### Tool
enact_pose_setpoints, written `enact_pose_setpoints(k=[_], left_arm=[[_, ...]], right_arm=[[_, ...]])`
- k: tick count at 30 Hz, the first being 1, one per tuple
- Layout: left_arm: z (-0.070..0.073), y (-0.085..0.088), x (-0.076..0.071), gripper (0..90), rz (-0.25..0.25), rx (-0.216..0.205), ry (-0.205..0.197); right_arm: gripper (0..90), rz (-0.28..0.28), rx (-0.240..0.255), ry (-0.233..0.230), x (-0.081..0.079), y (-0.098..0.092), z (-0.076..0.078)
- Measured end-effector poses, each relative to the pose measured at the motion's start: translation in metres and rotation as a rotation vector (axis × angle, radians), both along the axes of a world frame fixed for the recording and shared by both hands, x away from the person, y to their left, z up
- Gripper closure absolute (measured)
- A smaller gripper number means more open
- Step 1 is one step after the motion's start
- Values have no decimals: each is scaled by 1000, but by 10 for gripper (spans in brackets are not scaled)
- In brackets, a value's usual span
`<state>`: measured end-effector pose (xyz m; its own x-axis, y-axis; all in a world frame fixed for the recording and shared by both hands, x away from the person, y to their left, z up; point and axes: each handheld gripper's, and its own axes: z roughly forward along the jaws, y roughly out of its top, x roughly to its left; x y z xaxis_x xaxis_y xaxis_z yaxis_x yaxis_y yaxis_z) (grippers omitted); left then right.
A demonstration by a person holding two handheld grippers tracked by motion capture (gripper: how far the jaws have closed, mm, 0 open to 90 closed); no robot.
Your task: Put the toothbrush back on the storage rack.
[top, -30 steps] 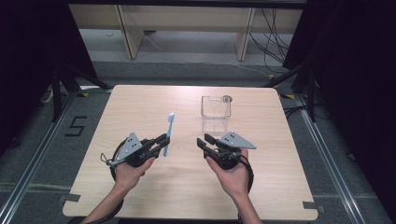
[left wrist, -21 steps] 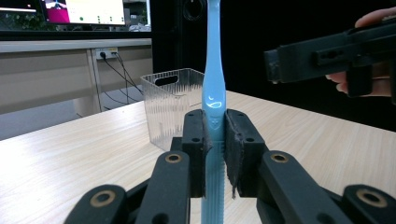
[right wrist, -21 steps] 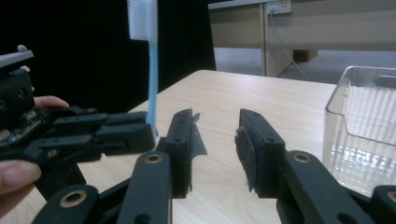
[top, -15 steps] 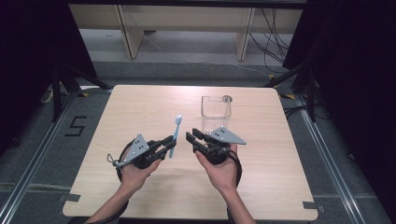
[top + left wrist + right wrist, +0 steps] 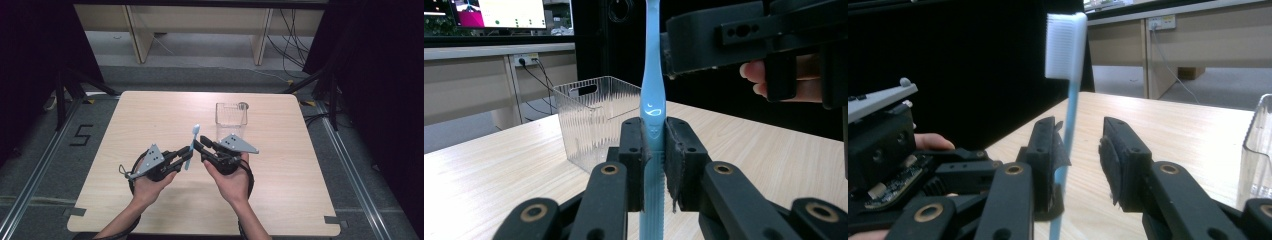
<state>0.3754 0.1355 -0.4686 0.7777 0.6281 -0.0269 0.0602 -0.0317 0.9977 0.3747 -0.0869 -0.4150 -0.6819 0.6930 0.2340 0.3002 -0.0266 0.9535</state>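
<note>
Item: blue toothbrush [image 5: 190, 148], centre of the high view, upright and clear of the desk [image 5: 150, 115]. Your left gripper [image 5: 183, 152] is clamped on its lower handle; the left gripper view shows both pads pressed against the handle. Your right gripper [image 5: 197, 144] has just been closing, with the toothbrush neck between its jaws. In the right gripper view the left pad [image 5: 1046, 150] sits at the neck and the right pad [image 5: 1118, 160] stands apart, so the right gripper has no grip yet.

Risks:
- If you let go with the left gripper before the right pads meet the neck, the toothbrush drops to the desk.
- The thin neck is off-centre in the right jaws; closing could push it sideways or twist it in the left grip.
- The two grippers are nearly touching and could knock each other.

Also present: clear ribbed plastic bin [image 5: 231, 116], upper right of centre on the desk, well apart from the toothbrush.

Writing: a "5" marked on the floor [image 5: 81, 135], left of the desk. No brand is readable on the toothbrush, and the monitor at upper left of the left gripper view is too small to read.
</note>
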Motion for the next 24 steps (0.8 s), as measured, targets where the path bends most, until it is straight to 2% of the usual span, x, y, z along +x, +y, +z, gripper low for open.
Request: enact_pose_setpoints(k=[5,7,10,12,16,17,18,19,24], left_arm=[[0,-2,0,781,-8,-3,-3],[0,-3,-1,780,-8,1,-1],[0,-4,-1,780,-12,2,-1],[1,-5,-1,780,-12,3,-2],[0,-7,-1,779,-17,4,3],[0,-7,-1,779,-19,8,3],[0,-7,-1,778,-19,8,3],[0,-8,-1,777,-18,7,2],[1,-9,0,723,-19,18,9]], right_arm=[[692,-4,2,2,2,3,0],[702,-9,-11,-16,3,3,-1],[723,-2,-1,-4,4,5,-2],[759,-10,-15,-15,4,5,-3],[803,-10,-14,-2,4,6,-2],[849,11,-13,-3,4,6,-2],[849,11,-13,-3,4,6,-2],[860,7,-23,-17,4,5,-3],[862,9,-31,-13,3,6,-1]])
